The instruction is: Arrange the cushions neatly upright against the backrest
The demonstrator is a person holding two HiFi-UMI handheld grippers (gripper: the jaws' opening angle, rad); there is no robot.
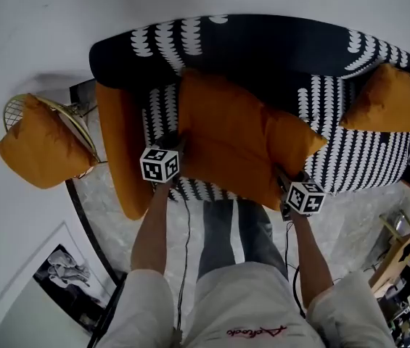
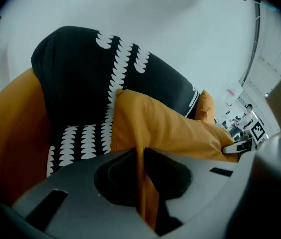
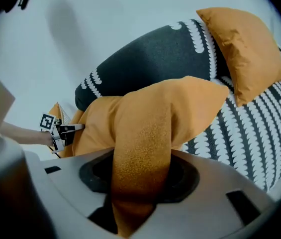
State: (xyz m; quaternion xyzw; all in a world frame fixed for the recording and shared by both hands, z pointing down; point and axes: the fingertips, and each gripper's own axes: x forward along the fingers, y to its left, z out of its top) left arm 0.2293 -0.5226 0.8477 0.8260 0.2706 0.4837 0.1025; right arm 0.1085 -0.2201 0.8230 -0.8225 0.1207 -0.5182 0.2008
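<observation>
Head view: your left gripper (image 1: pixel 171 145) and right gripper (image 1: pixel 283 180) each bite one near edge of the big orange cushion (image 1: pixel 234 133). It sprawls over the seat of the patterned sofa (image 1: pixel 263 49), ahead of both jaws.

Left gripper view: the jaws pinch a thin fold of the cushion's fabric, with its bulk just beyond them.

Right gripper view: the jaws clamp a thick bunch of the same cushion (grainy up close). A second cushion (image 3: pixel 244 49) leans on the sofa's back, beyond and to the right.
</observation>
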